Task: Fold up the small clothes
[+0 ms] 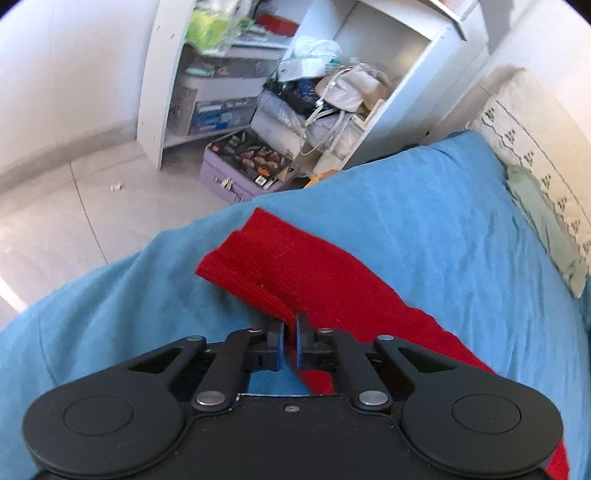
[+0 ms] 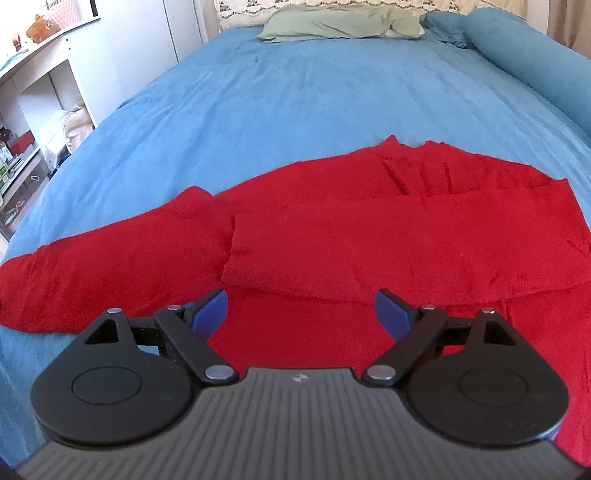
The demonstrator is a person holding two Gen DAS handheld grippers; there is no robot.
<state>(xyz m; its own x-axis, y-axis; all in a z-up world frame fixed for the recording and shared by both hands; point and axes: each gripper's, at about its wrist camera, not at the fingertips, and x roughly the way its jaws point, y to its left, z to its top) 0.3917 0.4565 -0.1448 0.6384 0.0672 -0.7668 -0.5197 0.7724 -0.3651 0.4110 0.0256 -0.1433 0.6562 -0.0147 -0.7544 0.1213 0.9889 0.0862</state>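
Observation:
A red knitted garment [image 1: 314, 273] lies spread on the blue bed cover [image 1: 424, 206]. In the left wrist view one folded end of it points toward the bed's edge. My left gripper [image 1: 290, 328] is shut on the garment's near edge, and a strip of red cloth shows between the blue pads. The right wrist view shows the garment [image 2: 332, 229] stretched wide across the bed cover [image 2: 295, 92], with a folded layer on top near the middle. My right gripper [image 2: 301, 310] hovers open just over the garment's near part, with nothing between its fingers.
Beyond the bed's edge is a tiled floor [image 1: 55, 221] with a purple box [image 1: 243, 166], a heap of bags [image 1: 332, 99] and a white shelf unit [image 1: 229, 74]. A green pillow [image 2: 343, 24] and a blue bolster [image 2: 535, 62] lie at the head of the bed.

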